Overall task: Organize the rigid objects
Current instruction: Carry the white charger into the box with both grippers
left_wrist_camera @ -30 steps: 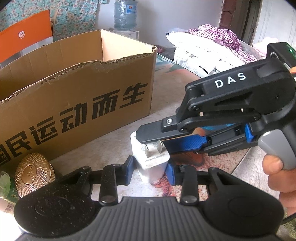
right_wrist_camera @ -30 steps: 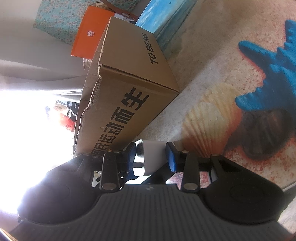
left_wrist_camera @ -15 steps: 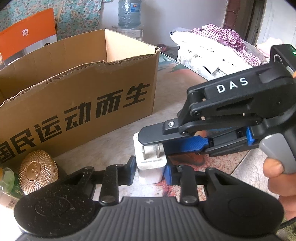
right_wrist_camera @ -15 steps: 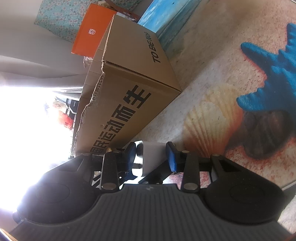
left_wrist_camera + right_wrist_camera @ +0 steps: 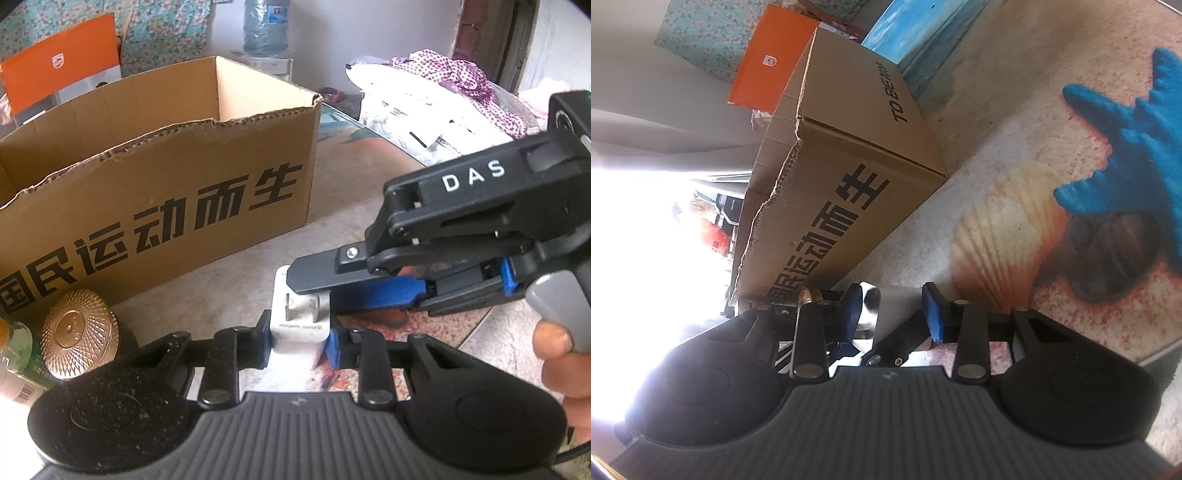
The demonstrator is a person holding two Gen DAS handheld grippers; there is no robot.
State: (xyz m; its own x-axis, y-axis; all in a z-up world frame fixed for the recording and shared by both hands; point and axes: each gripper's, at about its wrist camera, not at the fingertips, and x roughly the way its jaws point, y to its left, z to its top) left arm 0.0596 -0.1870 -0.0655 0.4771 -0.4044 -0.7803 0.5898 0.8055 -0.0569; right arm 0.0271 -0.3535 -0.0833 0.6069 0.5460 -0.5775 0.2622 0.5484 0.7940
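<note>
A white plug charger (image 5: 300, 328) with two metal prongs sits between the pads of my left gripper (image 5: 300, 341), which is shut on it just above the table. My right gripper (image 5: 892, 308) reaches in from the right at the same charger (image 5: 899, 304); its jaws stand a little wider than the charger, so it is open around it. In the left wrist view the right gripper (image 5: 317, 280) shows as a black body marked DAS with one finger over the charger's far end. The open cardboard box (image 5: 155, 184) stands behind, also in the right wrist view (image 5: 842, 177).
A gold round tin (image 5: 79, 334) and a green-labelled bottle (image 5: 20, 360) stand at the box's front left. White bags and patterned cloth (image 5: 436, 99) lie at the back right. An orange box (image 5: 61, 81) stands behind the carton. The tablecloth shows a blue starfish (image 5: 1126, 155).
My right gripper's jaws have widened off the charger. My left gripper has closed in on the charger and now holds it, with the view shifted slightly back from the box.
</note>
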